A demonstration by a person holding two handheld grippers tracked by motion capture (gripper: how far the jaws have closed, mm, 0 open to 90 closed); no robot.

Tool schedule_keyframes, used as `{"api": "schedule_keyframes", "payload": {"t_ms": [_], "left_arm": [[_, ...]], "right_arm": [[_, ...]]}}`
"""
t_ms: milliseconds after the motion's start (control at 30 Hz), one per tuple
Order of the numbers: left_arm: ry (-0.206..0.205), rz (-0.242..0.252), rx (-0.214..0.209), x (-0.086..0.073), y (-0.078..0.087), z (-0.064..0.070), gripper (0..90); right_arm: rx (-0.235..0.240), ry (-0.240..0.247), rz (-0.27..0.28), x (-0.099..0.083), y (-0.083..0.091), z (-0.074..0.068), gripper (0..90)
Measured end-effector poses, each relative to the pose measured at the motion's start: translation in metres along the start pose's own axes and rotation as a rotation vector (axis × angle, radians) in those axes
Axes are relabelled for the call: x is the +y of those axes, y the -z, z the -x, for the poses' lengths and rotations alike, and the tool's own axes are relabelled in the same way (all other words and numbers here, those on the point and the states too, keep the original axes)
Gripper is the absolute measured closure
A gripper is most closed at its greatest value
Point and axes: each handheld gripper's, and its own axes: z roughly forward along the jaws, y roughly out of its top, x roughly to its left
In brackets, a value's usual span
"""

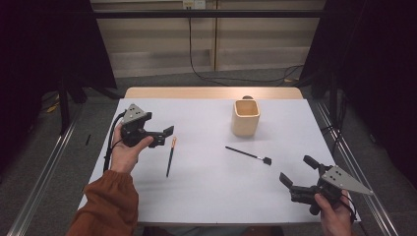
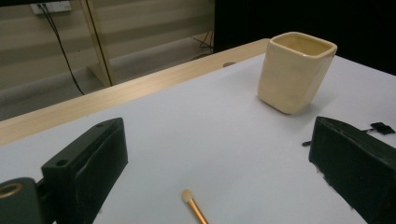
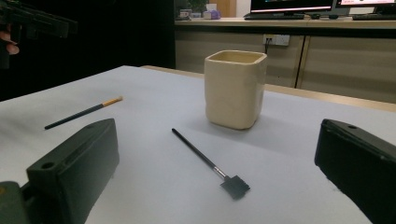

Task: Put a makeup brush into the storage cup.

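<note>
Both the left gripper (image 1: 164, 136) and right gripper (image 1: 297, 172) hover with jaws wide and empty, so the approach is in hand. Left of the cup (image 1: 245, 118), the orange-tipped brush (image 1: 170, 156) likely wants the left gripper lowered astride it.

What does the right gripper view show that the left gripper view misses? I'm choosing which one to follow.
Right gripper view alone: the whole black flat-headed brush, the full pencil-like brush's dark handle, monitors on a far desk.
Left gripper view alone: the gold-ferruled brush's pale tip up close, a black wall cable.
Both: the cream square ceramic cup, white table, open black fingers.
</note>
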Motion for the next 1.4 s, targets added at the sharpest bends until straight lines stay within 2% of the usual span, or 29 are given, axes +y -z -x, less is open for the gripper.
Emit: {"api": "schedule_keyframes", "payload": {"t_ms": [67,200,300,367,433,467,533,567,600,667,700,867,967,1000,1067,1133,1233,1333,1400], "left_arm": [[0.003,-0.040,-0.002,0.004,-0.002,-0.004,5.0],[0.000,-0.054,0.013,0.007,-0.003,-0.008,4.6],[-0.004,-0.093,0.020,0.007,-0.003,-0.009,4.7],[0.008,-0.133,0.010,0.008,-0.003,-0.011,6.6],[0.027,-0.149,-0.002,0.008,-0.003,-0.011,6.4],[0.021,-0.173,-0.005,0.008,-0.003,-0.011,6.1],[0.022,-0.190,0.003,0.008,-0.005,-0.011,6.0],[0.023,-0.220,0.004,0.008,-0.006,-0.011,6.0],[0.023,-0.220,0.004,0.008,-0.006,-0.011,6.0],[0.024,-0.251,0.005,0.007,-0.008,-0.009,6.1],[0.022,-0.272,-0.007,0.007,-0.008,-0.009,8.2],[0.049,-0.328,-0.029,0.004,-0.012,-0.007,6.8],[0.054,-0.346,-0.022,0.003,-0.013,-0.007,7.3],[0.060,-0.362,-0.018,0.003,-0.014,-0.007,7.5],[0.073,-0.395,-0.040,0.001,-0.017,-0.007,6.9],[0.070,-0.427,-0.032,-0.001,-0.019,-0.007,6.4],[0.102,-0.453,-0.043,-0.002,-0.022,-0.009,7.1],[0.127,-0.474,-0.035,-0.004,-0.024,-0.010,6.8],[0.129,-0.493,-0.042,-0.005,-0.024,-0.011,6.9]], "right_arm": [[-0.002,0.000,0.000,0.000,0.000,0.000,0.0],[0.000,-0.001,0.000,0.000,0.000,0.000,0.0],[0.002,0.003,-0.003,0.000,-0.001,0.000,0.0],[0.001,-0.001,-0.002,0.000,0.000,0.000,0.0],[0.001,0.000,-0.001,0.000,0.000,0.000,0.0],[0.003,0.000,0.000,0.000,0.000,0.000,0.0],[0.002,0.003,0.001,0.000,0.000,0.000,0.0],[0.003,0.005,-0.003,0.000,-0.001,0.000,0.0],[0.003,0.005,-0.003,0.000,-0.001,0.000,0.0],[0.003,0.005,-0.003,0.000,-0.001,0.000,0.0],[0.003,0.003,-0.001,0.000,-0.001,0.000,0.0],[0.004,0.005,-0.003,0.000,0.000,0.000,0.0],[0.007,0.010,-0.002,0.000,-0.001,0.000,0.0],[0.007,0.010,-0.002,0.000,-0.001,0.000,0.0],[0.007,0.011,-0.003,0.000,-0.001,0.000,0.0],[0.007,0.011,-0.002,0.000,-0.001,0.000,0.0],[0.006,0.018,-0.003,0.000,0.000,0.000,0.0],[0.003,0.014,-0.002,0.000,-0.001,0.000,0.0],[0.003,0.014,-0.002,0.000,-0.001,0.000,0.0]]}}
